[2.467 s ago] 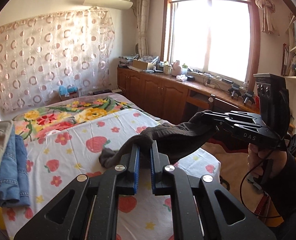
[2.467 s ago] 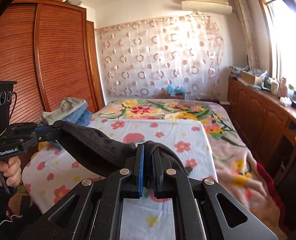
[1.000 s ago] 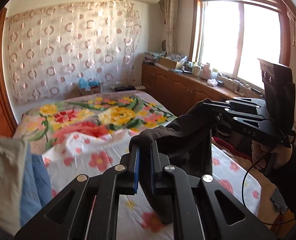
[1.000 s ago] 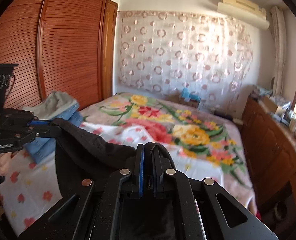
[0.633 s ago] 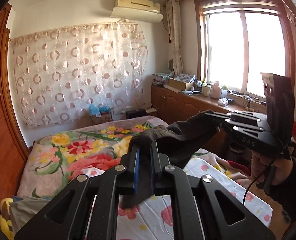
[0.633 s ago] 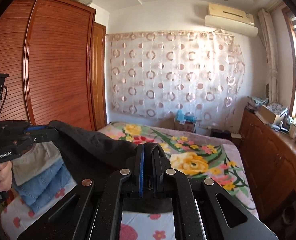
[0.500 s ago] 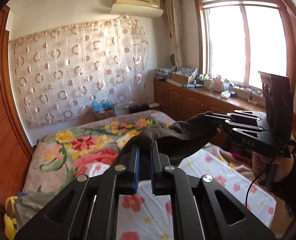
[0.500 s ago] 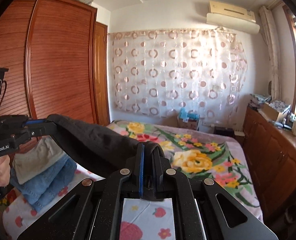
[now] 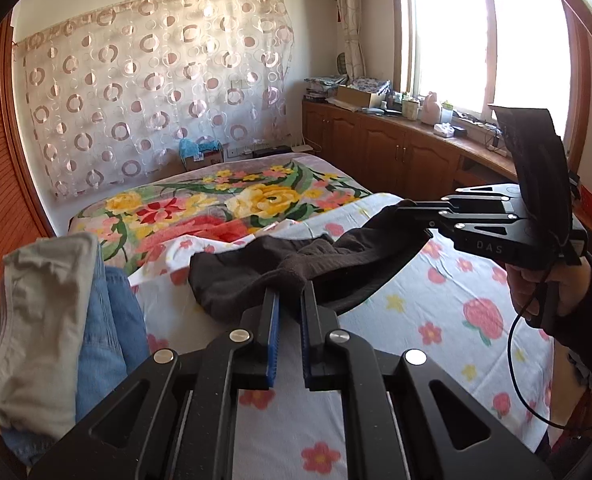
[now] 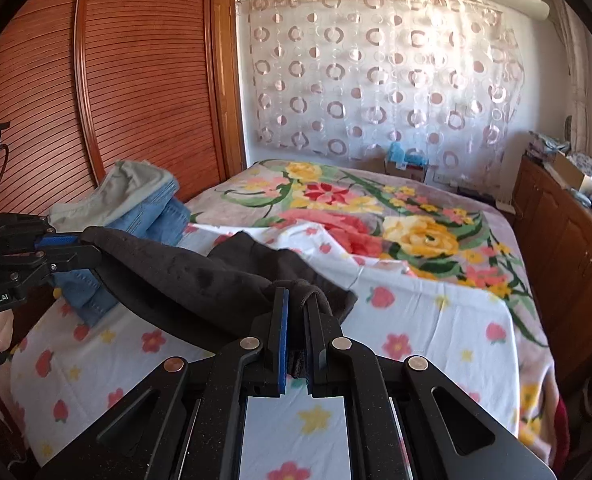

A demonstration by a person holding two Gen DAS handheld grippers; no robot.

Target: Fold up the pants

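**Inspector:** Pants (image 9: 296,268), dark ones: where are they, and what has hold of them?

**Operator:** I have them strung between my two tools over the bed (image 9: 436,308). My left gripper (image 9: 288,300) is clamped on one end of the top edge, my right gripper (image 10: 296,312) on the other. The middle sags, and the far part lies bunched on the flowered sheet.

**Inspector:** Progress?

**Operator:** Early to middle, by my judgement. I see no clean, flat fold. The cloth is rumpled, and I cannot tell whether the legs are doubled.

**Inspector:** Outstanding work?

**Operator:** Lay them flat, fold them down, and likely set them by the folded clothes (image 10: 136,204) at the wardrobe (image 10: 96,80) side.
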